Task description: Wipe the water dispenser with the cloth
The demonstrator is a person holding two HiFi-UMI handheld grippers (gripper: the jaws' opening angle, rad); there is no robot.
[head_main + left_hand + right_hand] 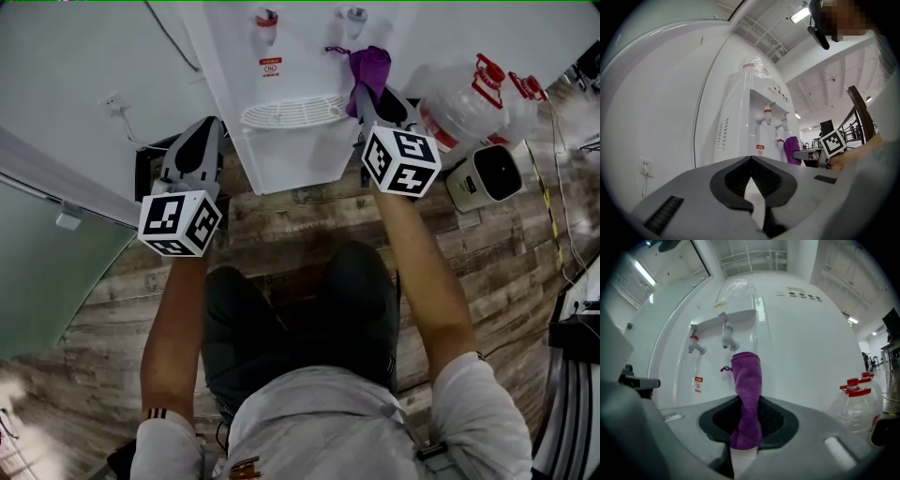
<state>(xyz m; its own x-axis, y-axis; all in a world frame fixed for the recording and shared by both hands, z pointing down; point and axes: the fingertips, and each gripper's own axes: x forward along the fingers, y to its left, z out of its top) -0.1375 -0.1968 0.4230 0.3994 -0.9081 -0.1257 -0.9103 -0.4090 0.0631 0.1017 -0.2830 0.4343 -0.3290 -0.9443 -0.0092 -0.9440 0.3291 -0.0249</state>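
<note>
Right claw (746, 405) clamped on purple cloth (746, 376), cloth end at water dispenser (801, 348) front just ahead; left claw (751, 161) clenched, empty

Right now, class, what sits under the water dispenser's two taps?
A white slotted drip tray, below the red tap and grey tap. The purple cloth in the right gripper hides the panel beside it.
</note>
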